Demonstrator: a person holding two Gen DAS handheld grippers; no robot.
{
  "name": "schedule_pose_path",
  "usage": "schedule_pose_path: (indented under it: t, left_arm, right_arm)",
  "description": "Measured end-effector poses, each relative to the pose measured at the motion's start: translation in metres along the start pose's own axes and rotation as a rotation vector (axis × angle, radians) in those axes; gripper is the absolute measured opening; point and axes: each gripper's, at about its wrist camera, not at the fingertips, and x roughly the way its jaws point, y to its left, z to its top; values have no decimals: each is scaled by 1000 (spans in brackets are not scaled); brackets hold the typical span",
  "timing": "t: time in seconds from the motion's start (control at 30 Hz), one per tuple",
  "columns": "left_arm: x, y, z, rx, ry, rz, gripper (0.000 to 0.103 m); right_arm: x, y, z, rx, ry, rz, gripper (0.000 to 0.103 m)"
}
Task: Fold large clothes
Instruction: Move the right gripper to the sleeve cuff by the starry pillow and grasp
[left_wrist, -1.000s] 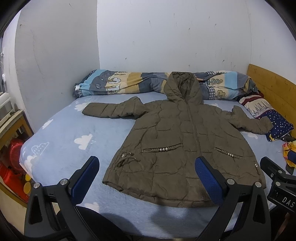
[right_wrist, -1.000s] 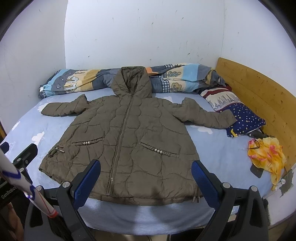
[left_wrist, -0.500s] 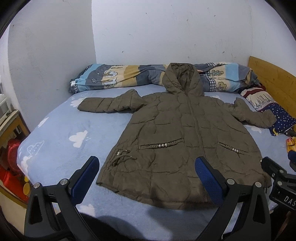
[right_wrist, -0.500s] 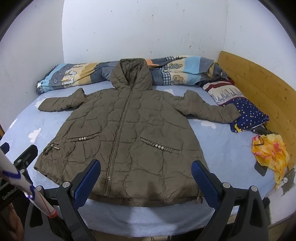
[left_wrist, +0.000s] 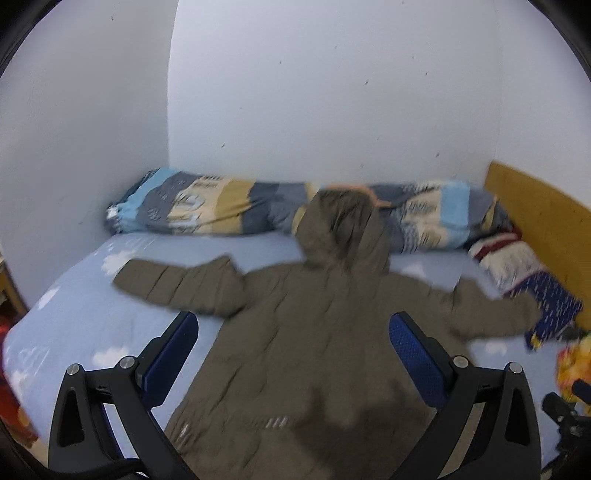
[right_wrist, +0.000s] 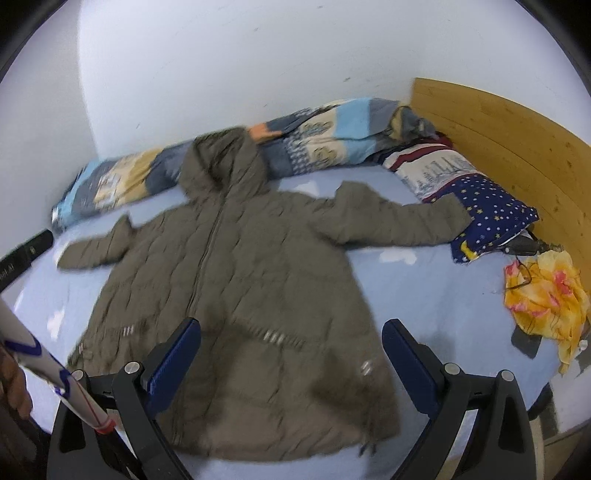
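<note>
An olive-brown quilted hooded coat (left_wrist: 310, 332) lies front up on the light blue bed sheet (left_wrist: 74, 325), sleeves spread to both sides, hood toward the wall. It also shows in the right wrist view (right_wrist: 236, 280). My left gripper (left_wrist: 293, 354) is open and empty, hovering above the coat's middle. My right gripper (right_wrist: 291, 358) is open and empty above the coat's lower right part near the hem. Both views are blurred by motion.
A rolled patterned quilt (left_wrist: 221, 206) lies along the far wall. Pillows (right_wrist: 480, 199) and a wooden headboard (right_wrist: 517, 140) are at the right. A yellow floral cloth (right_wrist: 546, 299) lies near the bed's right edge. Walls close in at left and back.
Both grippers have moved forward over the bed, so the coat now sits under and between the fingers. The right view has swung toward the right side. The coat has not moved.
</note>
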Motion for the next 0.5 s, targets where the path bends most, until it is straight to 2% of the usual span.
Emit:
schedule_pose_path:
  t: [0.13,0.2,0.33,0.43,0.5]
  left_arm:
    - [45,-2,3,-2,6,-11,103]
    - [66,5,-8,0,6,38,103]
    - [109,17,-14,12,120,71,103]
    - [130,16,-15,69,130,99,103]
    - [154,11,-16,99,171,91,103]
  right_arm:
    - [2,-44,40,68,-27,-14,100]
    - [7,-67,55,110,-22,-31,100]
    - [26,-111,79,178,-11,-62,100]
    - [50,-142,95,204,12,-87,100]
    - [69,-166,104,256,36,-64,100]
